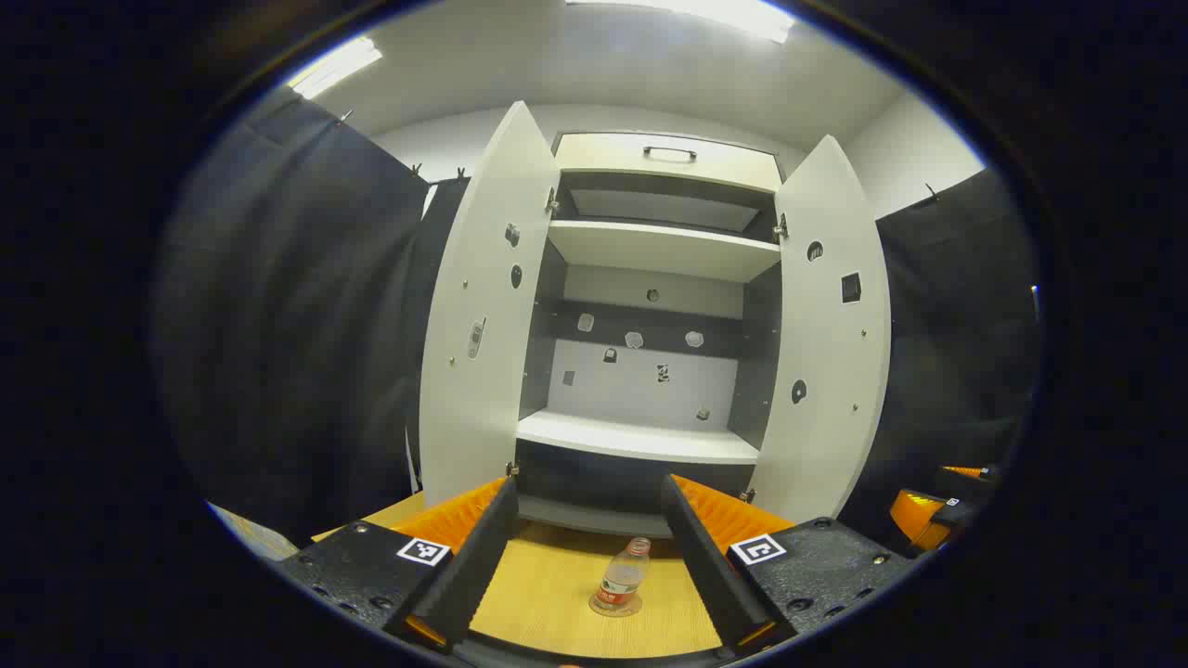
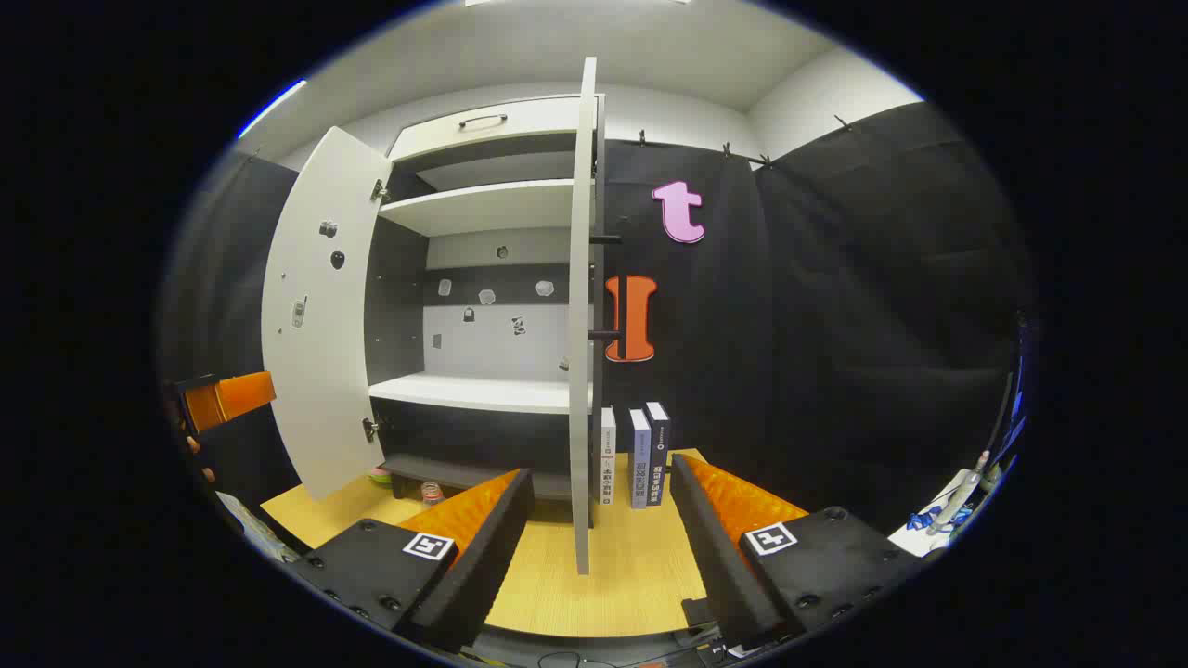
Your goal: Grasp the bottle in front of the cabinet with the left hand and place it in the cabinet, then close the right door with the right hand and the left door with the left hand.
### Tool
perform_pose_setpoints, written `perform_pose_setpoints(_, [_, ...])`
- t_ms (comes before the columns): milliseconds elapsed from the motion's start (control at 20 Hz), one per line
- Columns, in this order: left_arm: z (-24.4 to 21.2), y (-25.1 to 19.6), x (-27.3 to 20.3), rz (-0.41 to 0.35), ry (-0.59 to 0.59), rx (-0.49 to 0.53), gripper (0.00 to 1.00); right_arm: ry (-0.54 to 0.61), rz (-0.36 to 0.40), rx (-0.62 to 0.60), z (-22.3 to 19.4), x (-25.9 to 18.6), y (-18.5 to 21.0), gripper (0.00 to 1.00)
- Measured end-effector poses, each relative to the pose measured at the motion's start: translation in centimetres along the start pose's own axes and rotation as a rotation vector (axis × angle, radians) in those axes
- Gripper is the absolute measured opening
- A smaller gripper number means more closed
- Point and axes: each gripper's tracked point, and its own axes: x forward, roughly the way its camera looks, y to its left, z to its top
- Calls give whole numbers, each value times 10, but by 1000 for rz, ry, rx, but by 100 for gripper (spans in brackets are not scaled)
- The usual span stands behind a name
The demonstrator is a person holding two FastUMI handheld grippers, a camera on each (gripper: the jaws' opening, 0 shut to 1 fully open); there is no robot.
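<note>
A small clear bottle [image 1: 620, 583] with a red label stands upright on the wooden table [image 1: 538, 594], just in front of the white cabinet [image 1: 650, 250]. Both cabinet doors stand wide open: the left door [image 1: 473, 315] and the right door [image 1: 831, 325]. My left gripper [image 1: 587, 492] is open, and the bottle stands a short way ahead between its two fingers, untouched. My right gripper [image 2: 601, 473] is open and holds nothing; the right door [image 2: 583, 325] shows edge-on straight ahead of it. The bottle's top [image 2: 432, 492] peeks out behind one finger.
Three upright books [image 2: 636, 455] stand on the table to the right of the cabinet. The cabinet has a lower shelf [image 1: 640, 441] and an upper shelf [image 1: 659, 246]. The right gripper [image 1: 928, 510] shows at the right edge; the left gripper [image 2: 227, 394], held by a hand, at the far left.
</note>
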Motion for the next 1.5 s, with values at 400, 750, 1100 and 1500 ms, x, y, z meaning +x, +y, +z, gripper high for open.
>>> perform_pose_setpoints(400, [-10,-26,-9,25,19,-12,95,-5,82,-13,3,10,-7,98])
perform_pose_setpoints(750, [-12,-28,7,-42,20,-19,95,8,67,12,-3,14,9,93])
perform_pose_setpoints(1100, [-8,0,34,-104,13,5,95,-48,-51,38,9,15,19,93])
perform_pose_setpoints(1500, [-45,-5,57,-194,71,8,92,-4,-128,52,-1,12,25,98])
